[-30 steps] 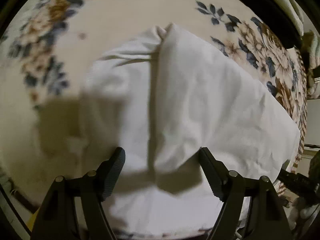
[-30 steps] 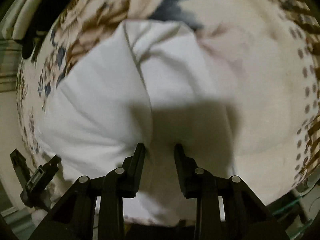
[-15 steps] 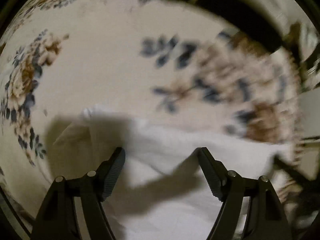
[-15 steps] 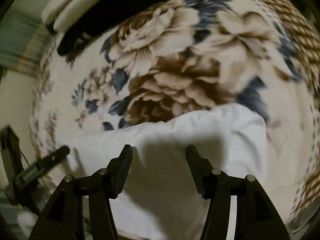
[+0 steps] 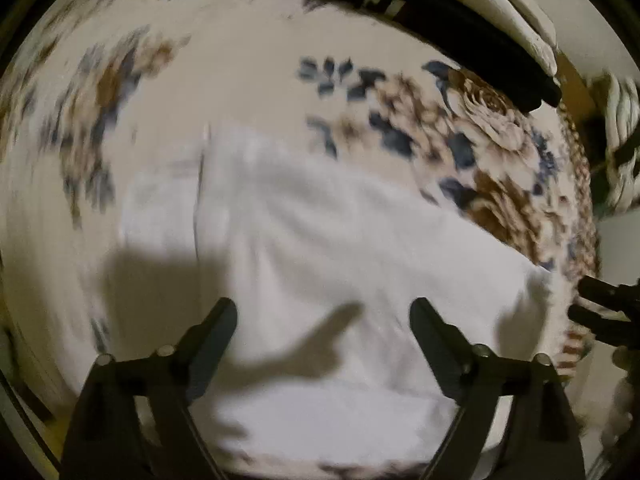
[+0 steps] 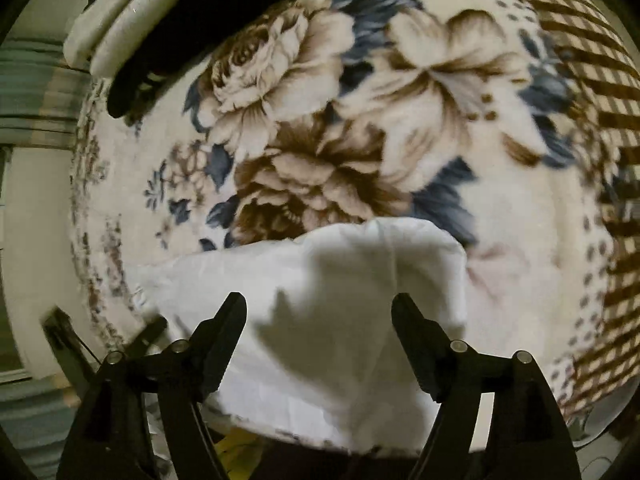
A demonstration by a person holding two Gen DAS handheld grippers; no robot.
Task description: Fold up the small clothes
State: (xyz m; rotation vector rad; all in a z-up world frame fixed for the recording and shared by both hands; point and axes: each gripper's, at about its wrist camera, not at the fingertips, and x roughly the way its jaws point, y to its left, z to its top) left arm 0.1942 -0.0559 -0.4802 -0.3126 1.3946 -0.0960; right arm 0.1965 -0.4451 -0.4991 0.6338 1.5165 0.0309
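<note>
A small white garment (image 5: 340,240) lies folded on a floral blanket (image 5: 248,72). In the left wrist view it fills the lower middle. My left gripper (image 5: 323,314) is open and empty above its near part. In the right wrist view the garment (image 6: 360,280) is a flat white band near the blanket's front edge. My right gripper (image 6: 319,312) is open and empty just above it. The right gripper's tips show at the right edge of the left wrist view (image 5: 600,308).
The blanket (image 6: 360,120) has brown and blue flowers and a checked border (image 6: 592,80) at the right. A white and black headboard or frame (image 6: 132,32) runs along the far side. The blanket's near edge drops off below the garment.
My right gripper has opened from nearly shut on the cloth to wide open and has drawn back. Both views have swung and the garment now lies flat in a folded band.
</note>
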